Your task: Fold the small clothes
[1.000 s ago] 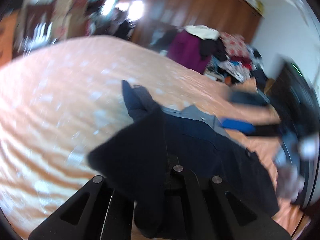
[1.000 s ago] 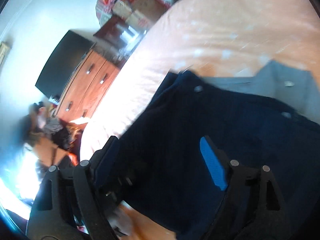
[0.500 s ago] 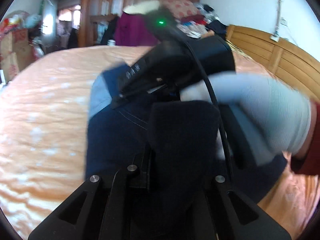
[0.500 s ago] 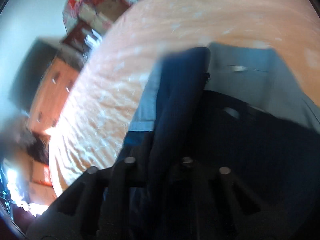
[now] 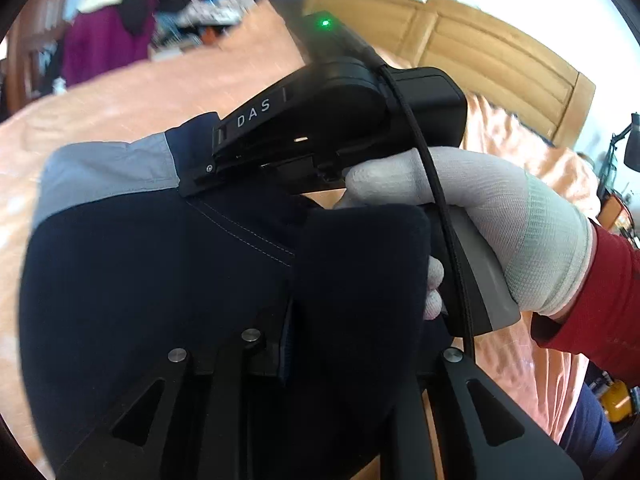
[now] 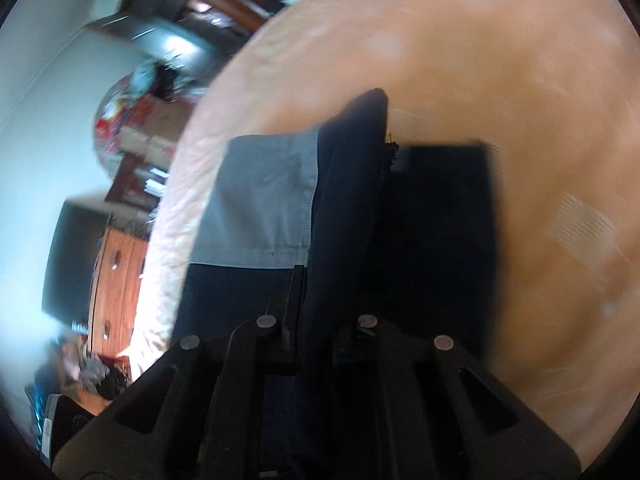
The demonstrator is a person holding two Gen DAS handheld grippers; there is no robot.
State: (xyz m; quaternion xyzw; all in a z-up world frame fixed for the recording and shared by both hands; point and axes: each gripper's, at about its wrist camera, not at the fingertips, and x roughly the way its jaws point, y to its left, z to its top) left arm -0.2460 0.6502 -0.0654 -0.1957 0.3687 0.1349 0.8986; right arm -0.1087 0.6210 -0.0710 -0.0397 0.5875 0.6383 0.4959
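A small navy garment (image 5: 152, 280) with a grey-blue panel (image 5: 108, 172) lies on the orange bed sheet (image 5: 120, 92). My left gripper (image 5: 344, 320) is shut on a thick navy fold that stands up between its fingers and hides the tips. The right gripper's black housing (image 5: 352, 112), held by a white-gloved hand (image 5: 500, 216), reaches onto the garment's top edge close in front. In the right wrist view my right gripper (image 6: 320, 312) is shut on a navy fold (image 6: 352, 184) running away from me, with the grey-blue panel (image 6: 264, 200) to its left.
A wooden headboard (image 5: 480, 52) stands behind the bed, with a pile of clothes (image 5: 112, 32) at the far side. A red sleeve (image 5: 600, 300) comes in from the right. A wooden dresser (image 6: 116, 264) and a dark screen (image 6: 72, 248) stand beyond the bed's edge.
The right gripper went from open over the garment to shut on a fold. The left gripper swung round with its fold, and both grippers now sit close together over the folded garment.
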